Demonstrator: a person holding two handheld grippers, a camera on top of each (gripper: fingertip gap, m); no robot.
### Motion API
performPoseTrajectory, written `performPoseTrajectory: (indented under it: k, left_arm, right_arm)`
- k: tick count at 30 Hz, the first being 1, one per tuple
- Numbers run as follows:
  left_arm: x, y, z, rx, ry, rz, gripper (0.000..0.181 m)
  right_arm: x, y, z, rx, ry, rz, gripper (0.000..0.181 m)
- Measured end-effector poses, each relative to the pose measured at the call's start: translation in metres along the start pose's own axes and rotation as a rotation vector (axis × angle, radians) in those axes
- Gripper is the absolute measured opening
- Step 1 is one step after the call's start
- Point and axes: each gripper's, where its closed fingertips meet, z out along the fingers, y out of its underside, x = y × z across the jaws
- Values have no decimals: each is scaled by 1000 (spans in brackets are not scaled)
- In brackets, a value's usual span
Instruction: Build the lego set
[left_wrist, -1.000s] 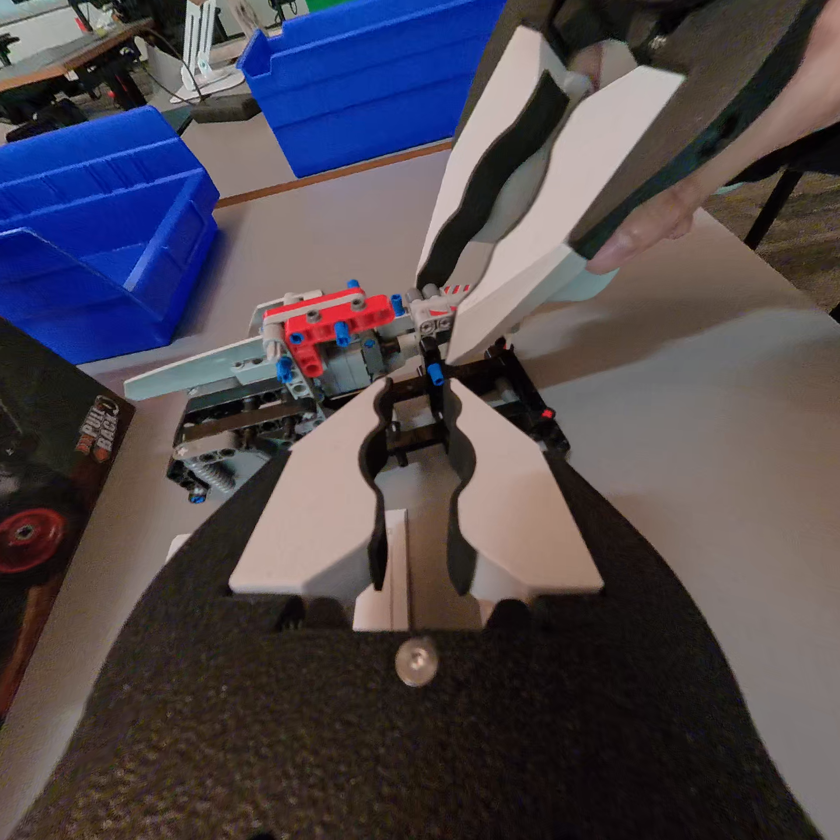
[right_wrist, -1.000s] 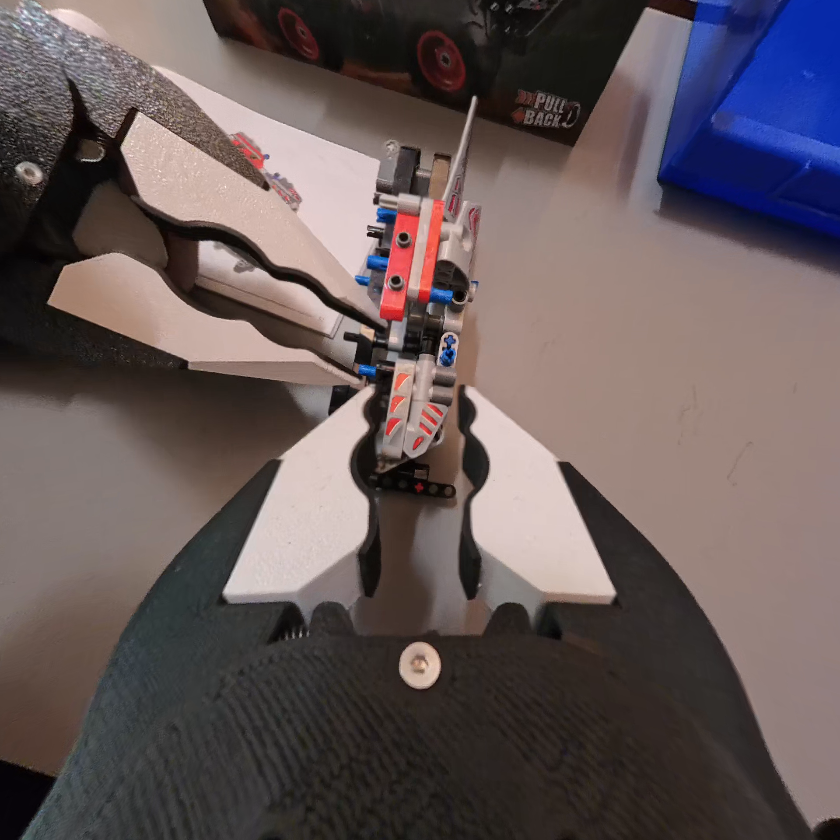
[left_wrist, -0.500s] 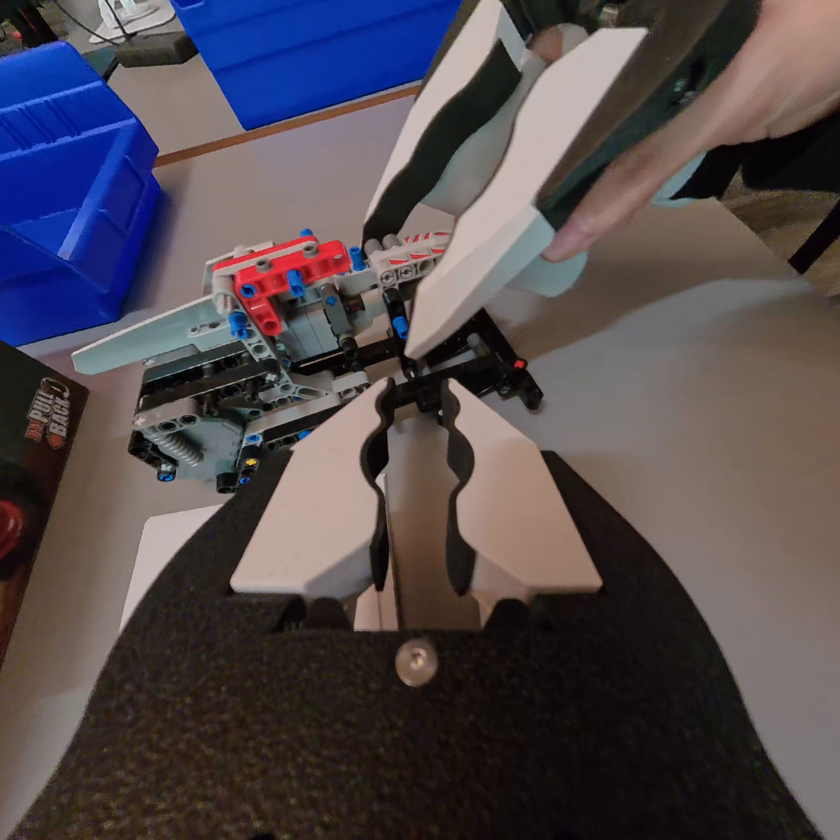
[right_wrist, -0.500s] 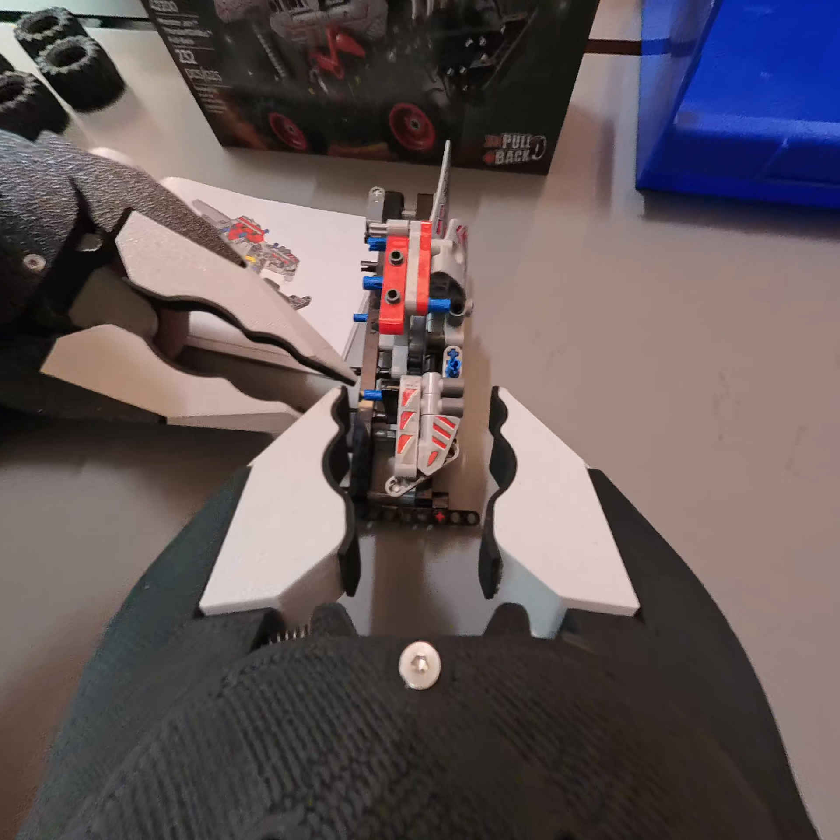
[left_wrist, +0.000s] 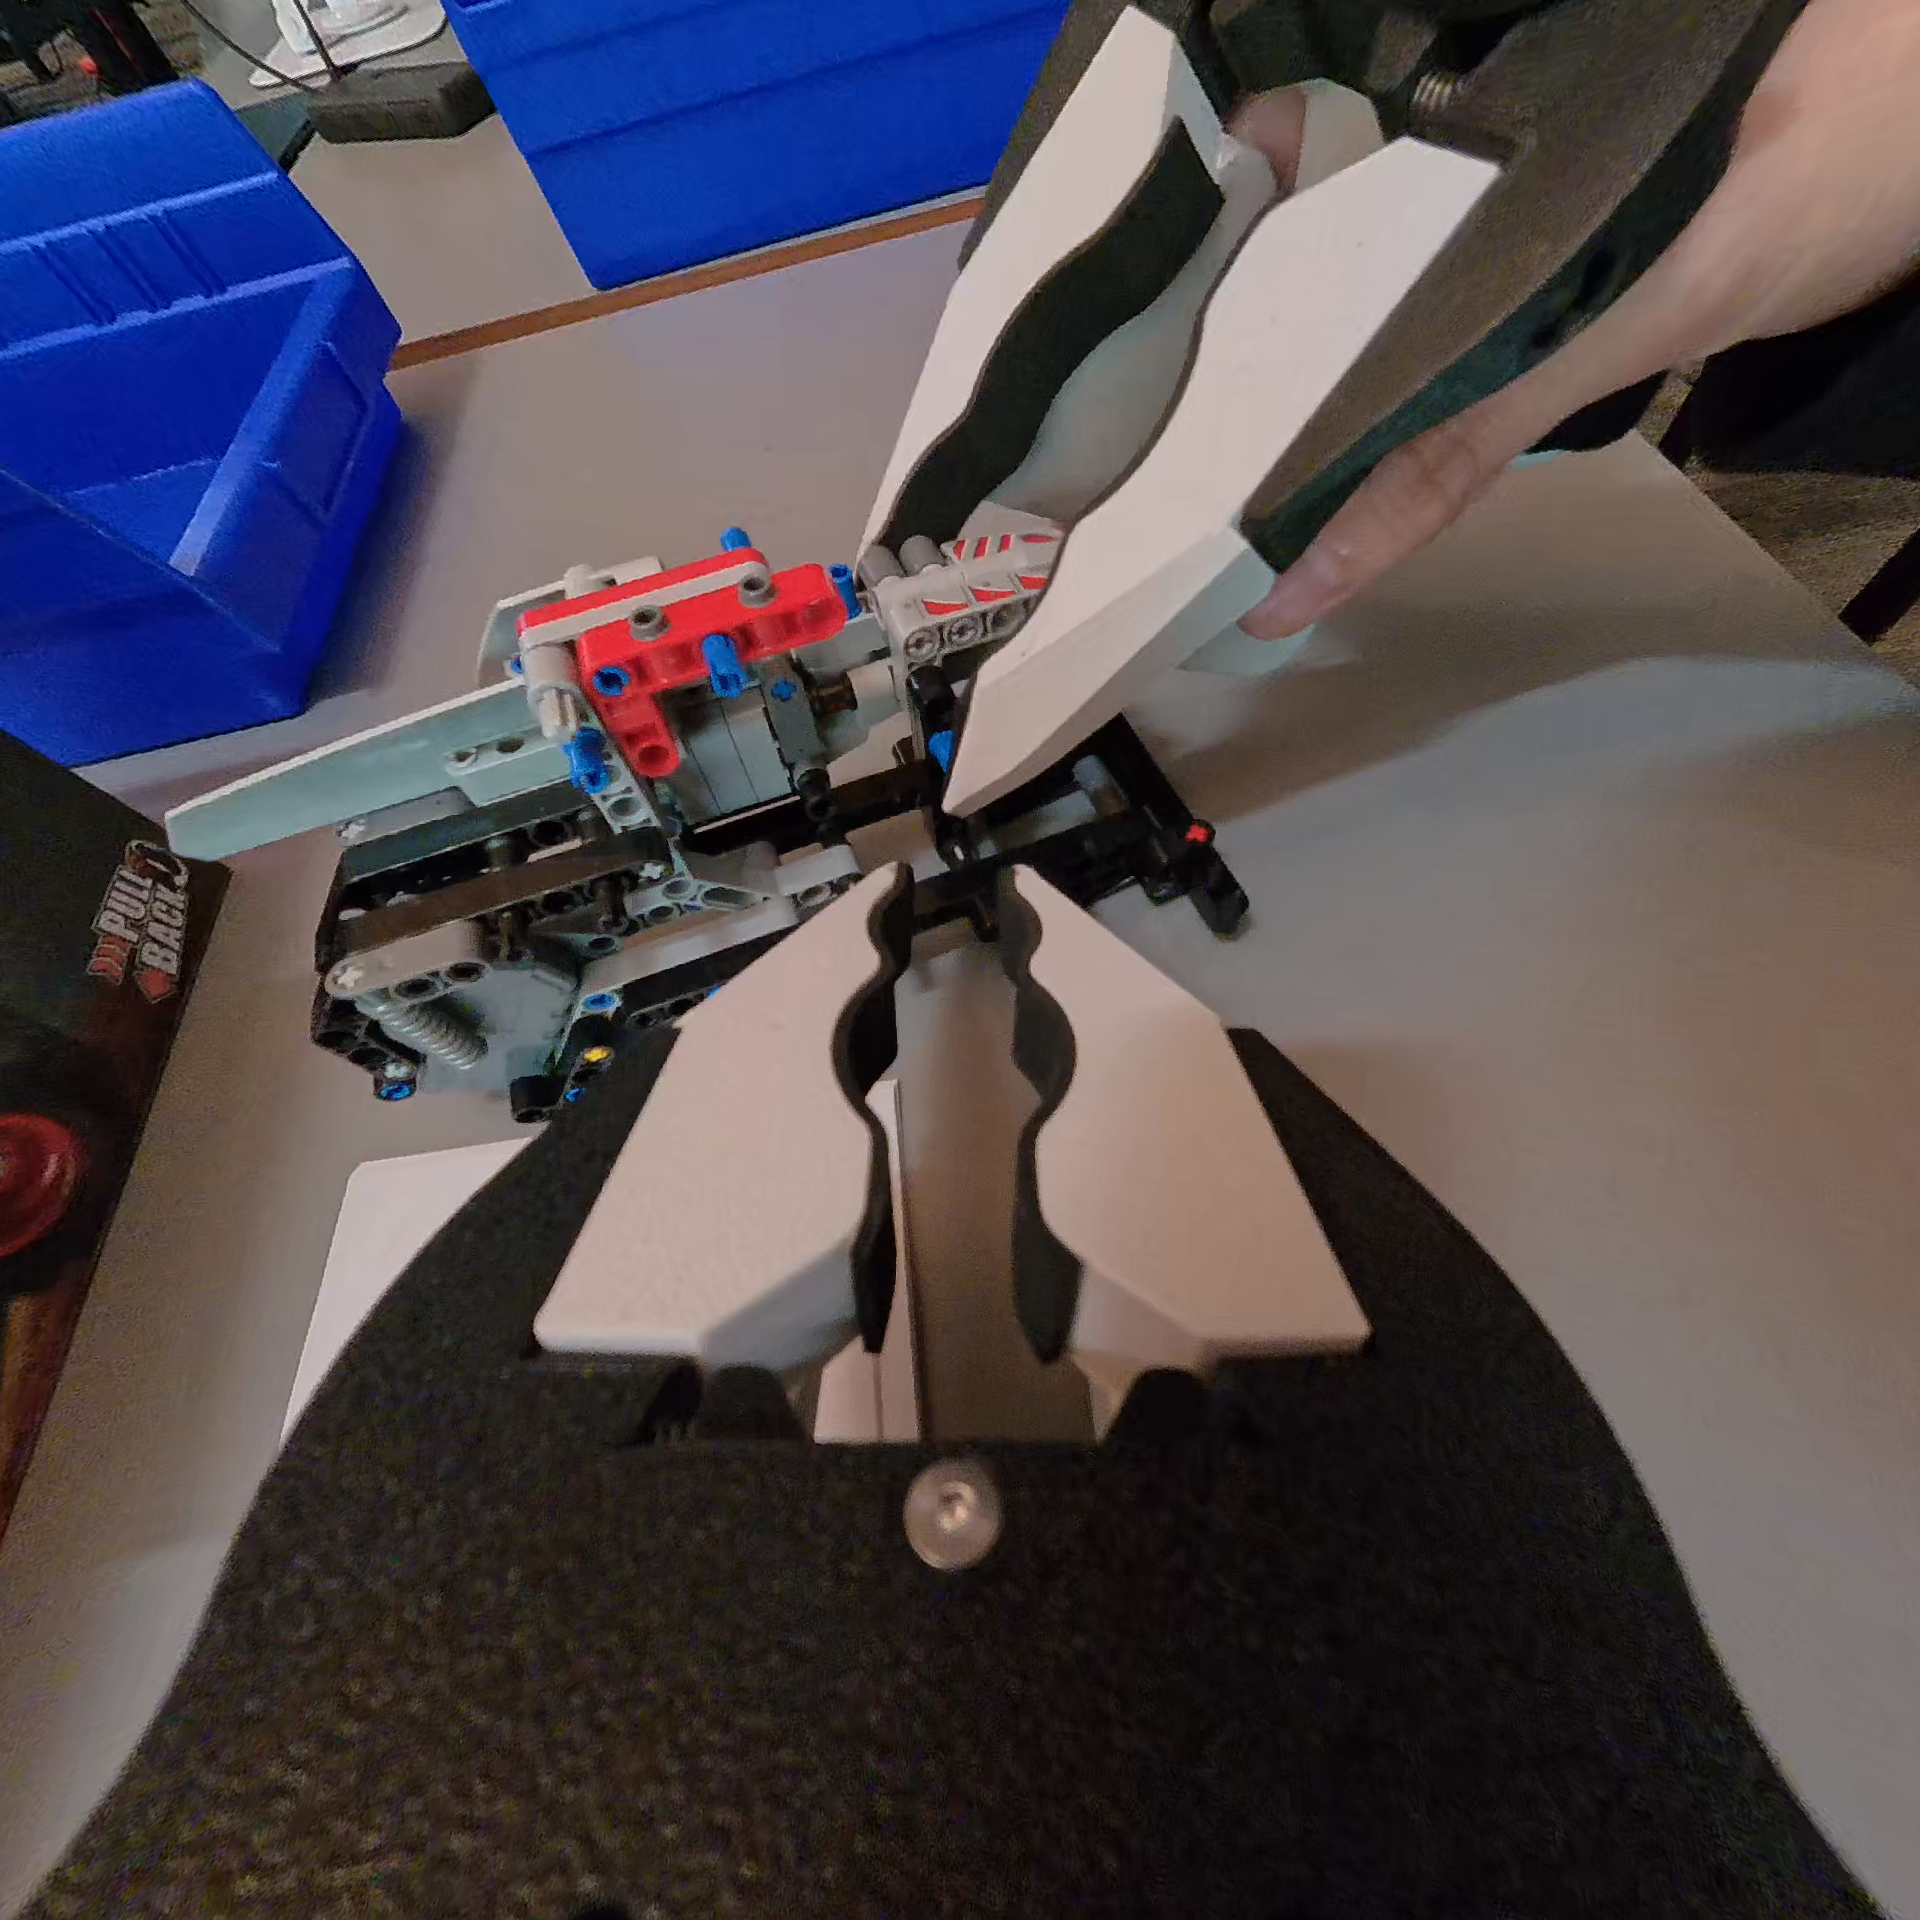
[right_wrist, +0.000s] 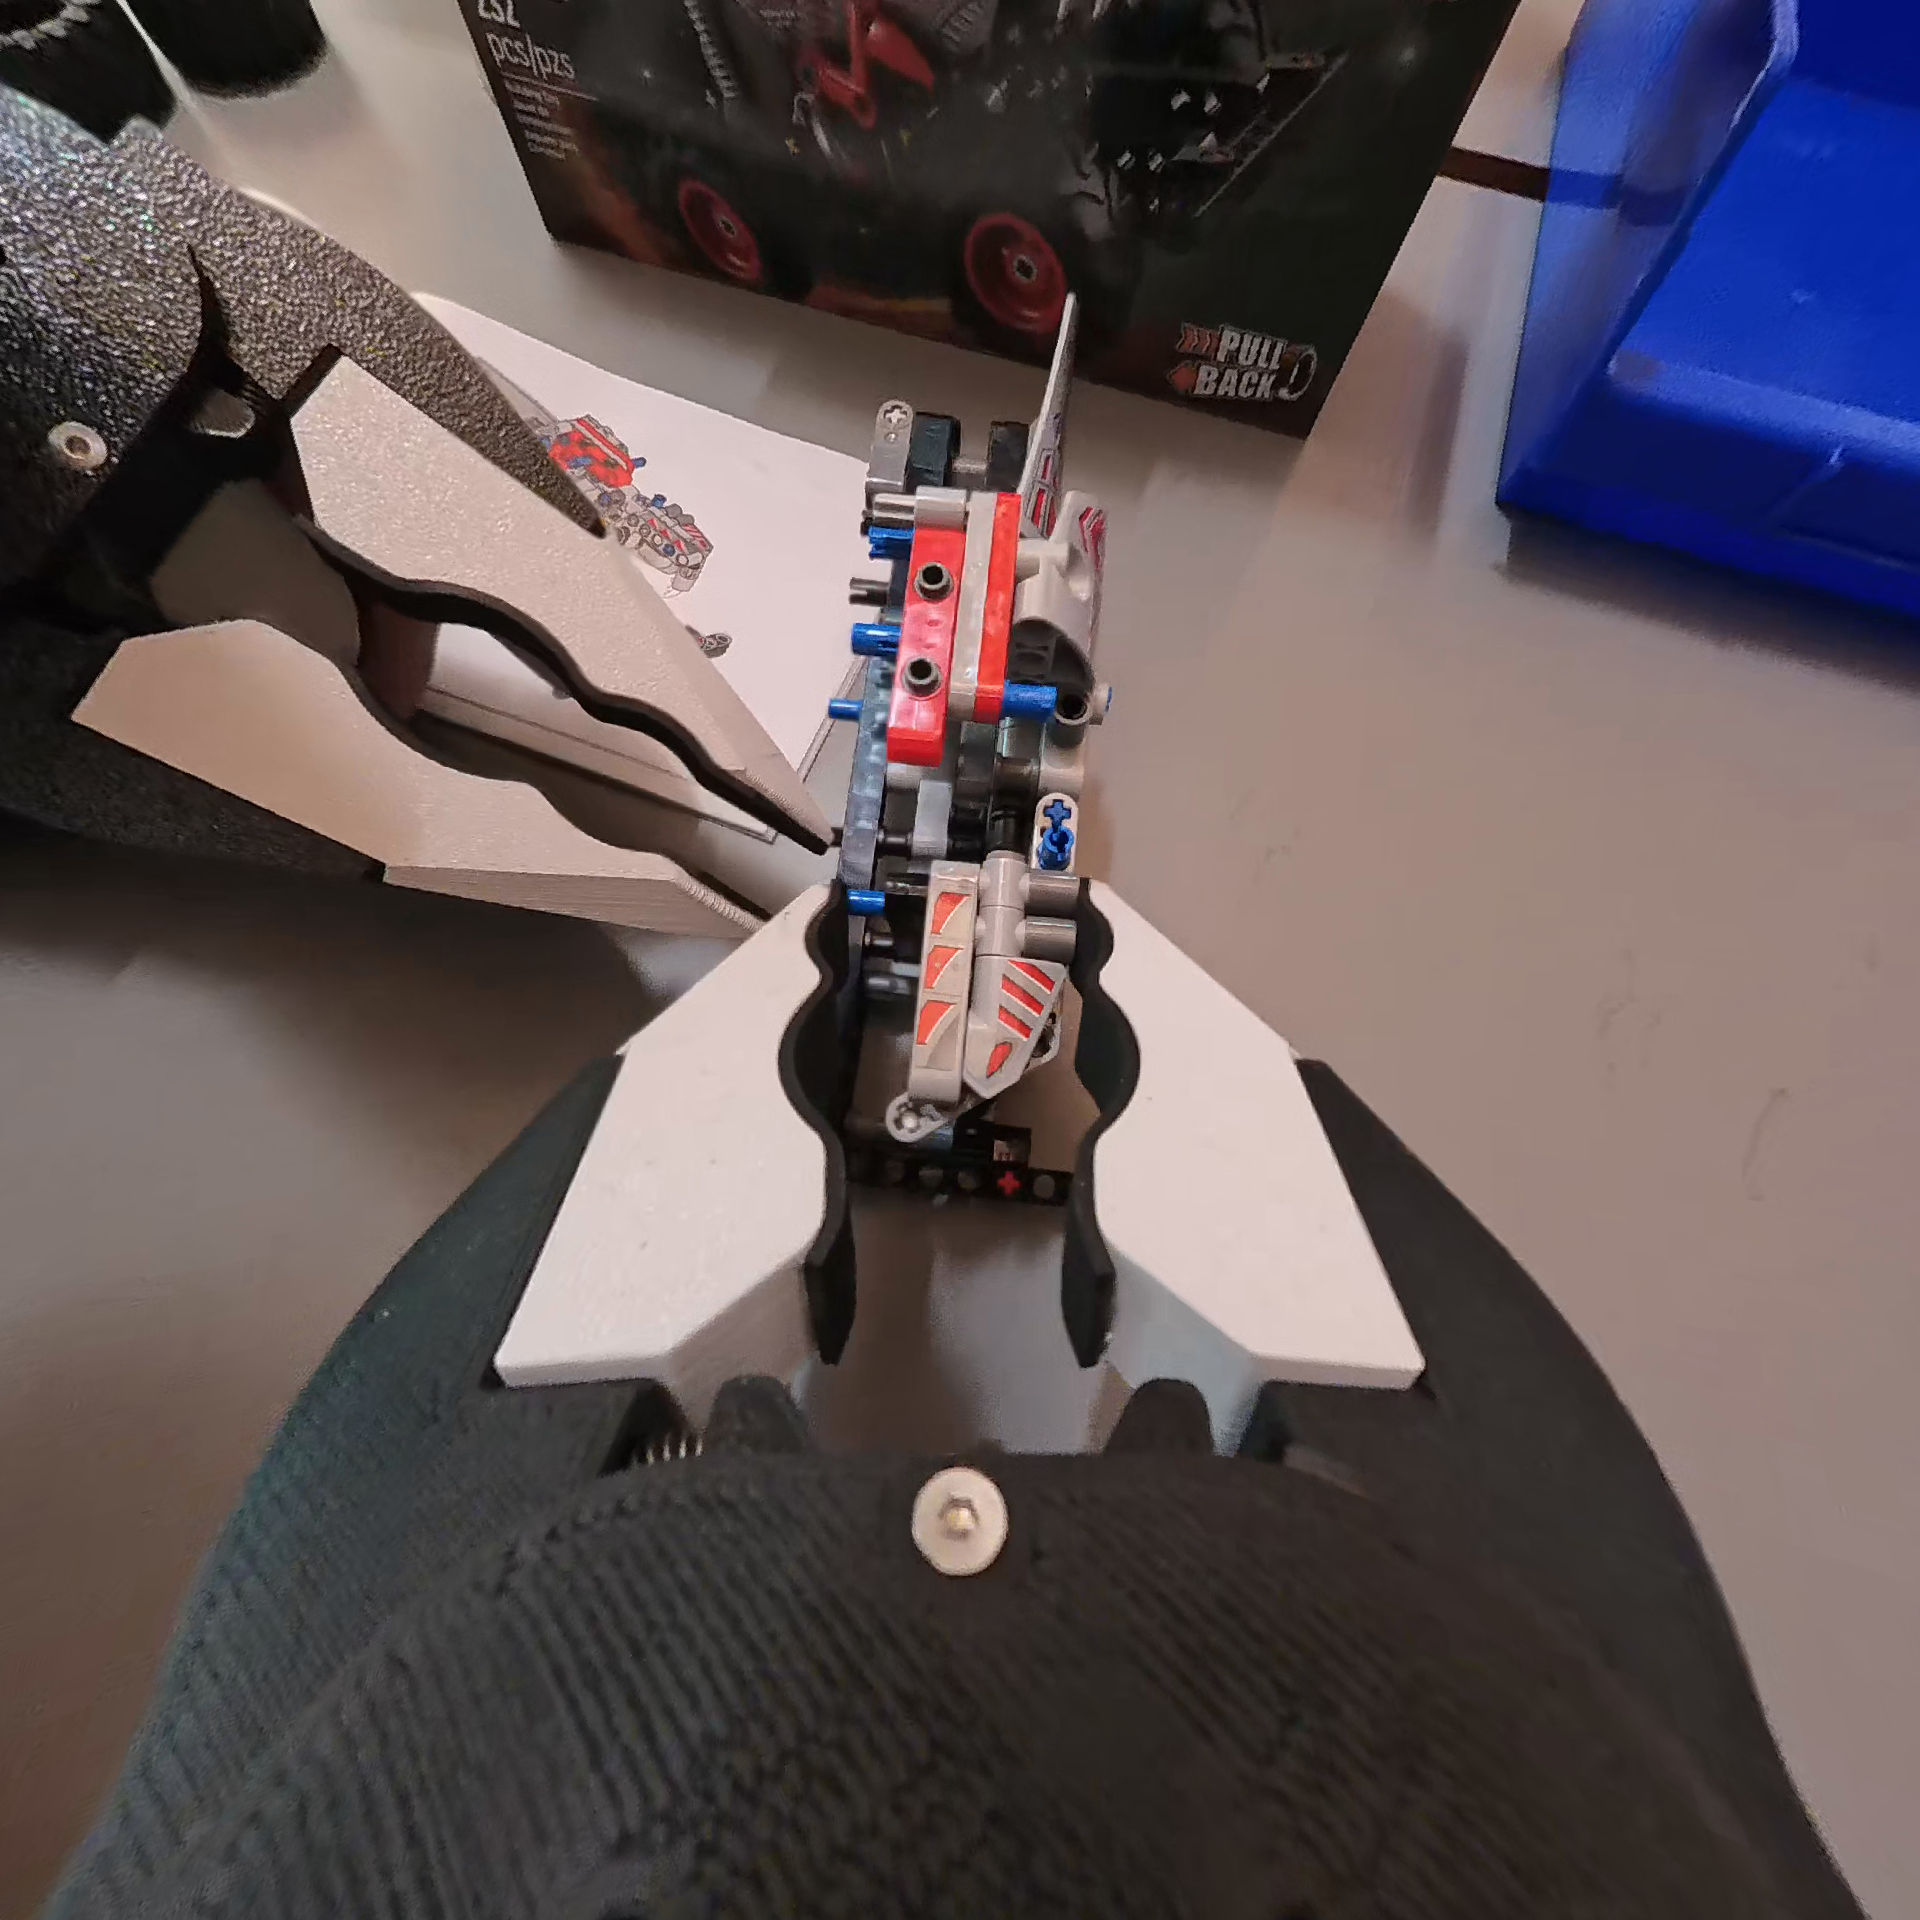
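Chassis (right_wrist: 966, 790) of the lego set lies on the grey table (right_wrist: 1455, 935), at about 12 o'clock from our right gripper (right_wrist: 961, 914) and 11 o'clock from our left gripper (left_wrist: 951, 883). Our right jaws straddle the front end with the grey red-striped panel (right_wrist: 982, 997); the pads look to touch both flanks, so we judge them clamped on the model. Our left jaws stand narrow, tips at the black frame (left_wrist: 1101, 831) low on the model's side, with nothing seen between them; we cannot tell whether they nip a beam there. The set's box (right_wrist: 987, 135) stands at 12 o'clock beyond the model, the instruction sheet (right_wrist: 727, 499) at 10 o'clock, a blue bin (right_wrist: 1714, 312) at 2 o'clock. To do this well we should keep the right squeeze even across the panel so nothing pops off, hold the model square to the table, and let the left tips press only along the pin axis, gently
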Motion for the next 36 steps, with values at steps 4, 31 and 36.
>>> performPoseTrajectory:
  k: [4,31,36]
  left_arm:
    - [1,1,1,-6,-6,13,14]
    - [-6,-19,17,47,-114,-27,7]
    - [-6,-19,18,42,-150,37,7]
  right_arm:
    - [-3,12,-3,-81,7,-74,73]
    - [-3,7,-20,126,5,45,24]
    - [-2,8,-21,117,22,30,24]
